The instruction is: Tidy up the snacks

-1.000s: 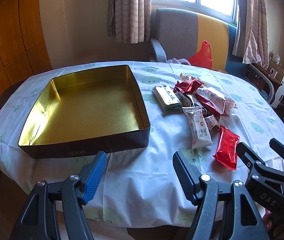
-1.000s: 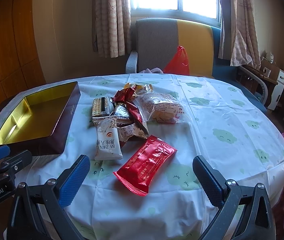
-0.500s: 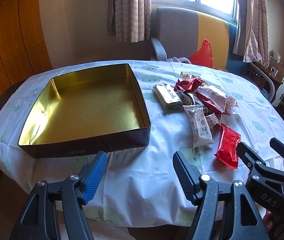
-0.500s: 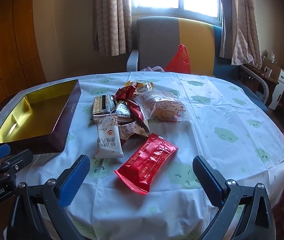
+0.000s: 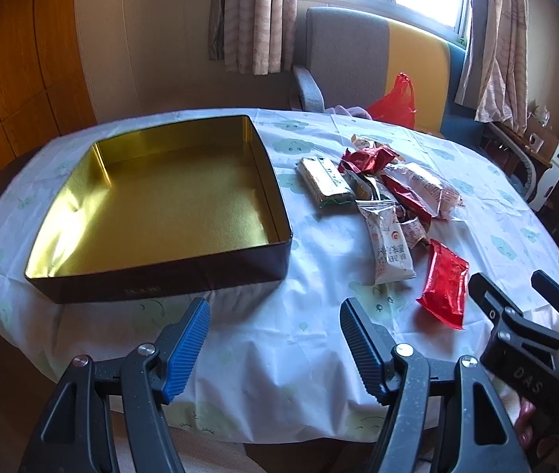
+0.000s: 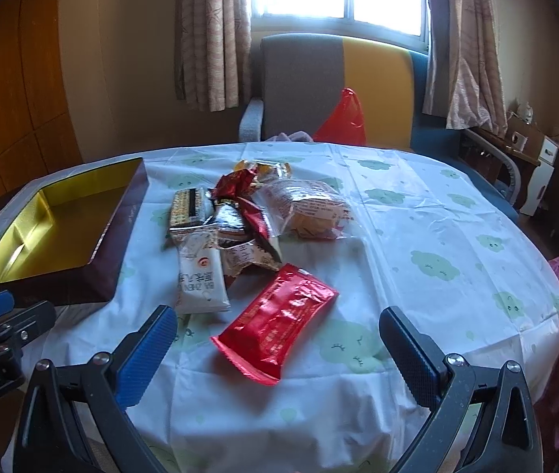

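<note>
An empty tin box (image 5: 161,287) with a gold inside sits on the left of the table, also seen as the tin box (image 6: 122,232) in the right wrist view. To its right lies a pile of wrapped snacks (image 5: 382,185), several packets, with a white packet (image 6: 200,280) and a red packet (image 6: 279,319) nearest me. My right gripper (image 6: 275,339) is open just short of the red packet (image 5: 445,287). Near the table's front edge, below the tin, my left gripper (image 5: 275,327) is open and holds nothing.
The round table (image 6: 437,236) wears a white cloth with green clouds. Behind it stands a grey, yellow and blue armchair (image 6: 338,90) with a red plastic bag (image 6: 342,118). Curtains and a bright window are behind. Small furniture (image 6: 535,173) stands at the right.
Both grippers have edged slightly forward and up over the table. The snacks and the tin have not moved.
</note>
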### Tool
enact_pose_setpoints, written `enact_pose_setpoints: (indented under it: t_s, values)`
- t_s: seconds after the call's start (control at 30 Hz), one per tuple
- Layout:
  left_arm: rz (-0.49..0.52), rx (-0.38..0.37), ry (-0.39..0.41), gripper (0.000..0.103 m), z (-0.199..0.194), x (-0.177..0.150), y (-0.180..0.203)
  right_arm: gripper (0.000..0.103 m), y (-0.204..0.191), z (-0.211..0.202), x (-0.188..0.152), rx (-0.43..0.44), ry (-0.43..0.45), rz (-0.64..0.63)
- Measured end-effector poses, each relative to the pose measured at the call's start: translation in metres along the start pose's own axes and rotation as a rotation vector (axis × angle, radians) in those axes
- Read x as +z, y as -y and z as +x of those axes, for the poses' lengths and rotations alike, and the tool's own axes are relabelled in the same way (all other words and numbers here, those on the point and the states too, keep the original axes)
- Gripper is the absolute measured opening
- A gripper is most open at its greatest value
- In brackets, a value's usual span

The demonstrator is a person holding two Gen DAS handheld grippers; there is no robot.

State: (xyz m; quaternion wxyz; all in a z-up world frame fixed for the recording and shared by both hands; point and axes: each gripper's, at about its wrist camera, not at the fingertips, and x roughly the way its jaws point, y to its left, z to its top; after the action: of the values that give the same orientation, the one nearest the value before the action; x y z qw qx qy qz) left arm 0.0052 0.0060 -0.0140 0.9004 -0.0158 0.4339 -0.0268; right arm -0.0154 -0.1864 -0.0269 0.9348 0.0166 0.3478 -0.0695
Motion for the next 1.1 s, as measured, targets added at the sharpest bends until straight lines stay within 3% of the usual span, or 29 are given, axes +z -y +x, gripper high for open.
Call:
enact_pose_setpoints:
  t_s: [0.17,0.37,0.53,0.77,0.93,1.0,1.1]
  values:
    - [-0.01,-0.025,-0.029,0.07,0.004,-0.002,-0.001,0.103,0.016,0.009,0.0,-0.057,-0.024,0.046]
    - [0.009,-0.077,-0.05,0.07,0.008,-0.006,0.001,0.102,0.025,0.03,-0.005,-0.013,-0.086,0.081]
    - [-0.008,-0.194,-0.103,0.07,0.016,-0.008,0.0,0.096,0.019,0.057,-0.003,-0.002,-0.137,0.089]
    - [0.0,-0.221,-0.141,0.07,0.02,-0.011,0.004,0.083,0.004,0.092,0.002,0.006,-0.2,0.072]
    - [-0.039,-0.25,-0.194,0.07,0.028,-0.015,0.0,0.07,-0.008,0.102,-0.001,0.007,-0.198,-0.001]
    - [-0.045,-0.239,-0.194,0.07,0.026,-0.016,-0.001,0.057,-0.007,0.101,-0.002,0.021,-0.188,-0.024]
    - [-0.025,-0.27,-0.179,0.07,0.023,-0.013,0.003,0.049,0.004,0.099,-0.002,0.04,-0.184,-0.043]
